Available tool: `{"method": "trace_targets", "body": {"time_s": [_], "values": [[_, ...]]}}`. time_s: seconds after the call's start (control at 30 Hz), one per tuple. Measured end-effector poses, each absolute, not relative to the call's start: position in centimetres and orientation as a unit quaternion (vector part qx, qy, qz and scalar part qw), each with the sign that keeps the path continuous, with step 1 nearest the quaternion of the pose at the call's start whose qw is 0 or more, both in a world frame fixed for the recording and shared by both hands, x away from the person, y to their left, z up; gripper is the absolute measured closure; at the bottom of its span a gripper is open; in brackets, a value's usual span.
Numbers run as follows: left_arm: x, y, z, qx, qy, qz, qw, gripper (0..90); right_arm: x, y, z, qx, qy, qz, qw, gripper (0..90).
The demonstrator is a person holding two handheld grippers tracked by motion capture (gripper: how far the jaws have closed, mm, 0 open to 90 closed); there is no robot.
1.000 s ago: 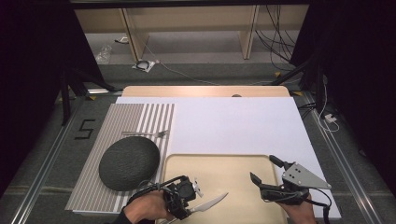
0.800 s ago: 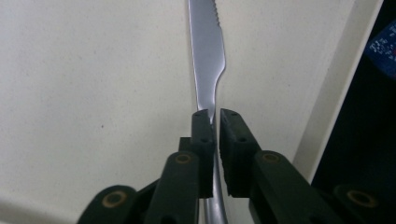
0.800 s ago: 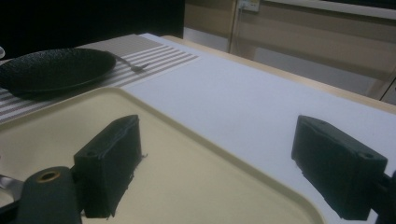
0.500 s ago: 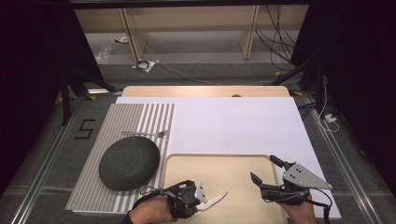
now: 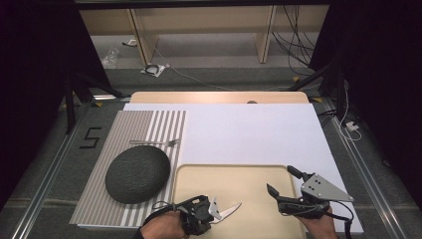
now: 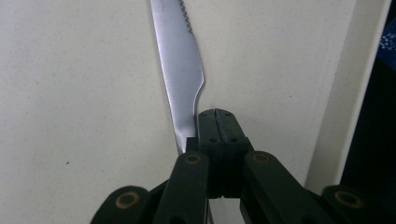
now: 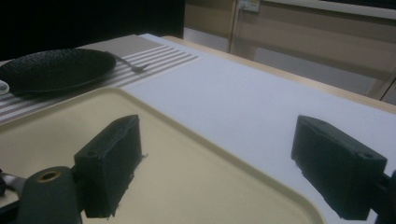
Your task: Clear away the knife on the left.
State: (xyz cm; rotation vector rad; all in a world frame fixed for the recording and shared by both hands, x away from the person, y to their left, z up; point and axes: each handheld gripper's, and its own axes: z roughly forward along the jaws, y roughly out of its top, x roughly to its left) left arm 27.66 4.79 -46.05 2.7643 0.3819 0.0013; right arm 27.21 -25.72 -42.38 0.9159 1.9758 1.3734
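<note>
Your left gripper (image 6: 217, 126) has its jaws pinched together on the knife (image 6: 180, 74) handle over the tray (image 5: 249, 174) — thin, stiff, slick steel, so grip its flat handle squarely. Your right gripper (image 5: 287, 183) hangs wide open, empty.

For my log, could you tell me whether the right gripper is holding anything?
No, the right gripper has its jaws spread apart over the tray.

Dim, dark-edged room; overhead light brightens the table (image 5: 249, 129); gripper views soft.
</note>
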Motion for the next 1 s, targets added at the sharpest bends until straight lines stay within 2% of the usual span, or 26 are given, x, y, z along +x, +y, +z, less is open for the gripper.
{"method": "trace_targets", "body": {"time_s": [1.0], "values": [[29.8,8.0,-46.3,0.96,0.197,0.033,0.195,89.3,27.1,-25.7,-42.3,0.341,0.736,0.513,0.281,17.0]]}}
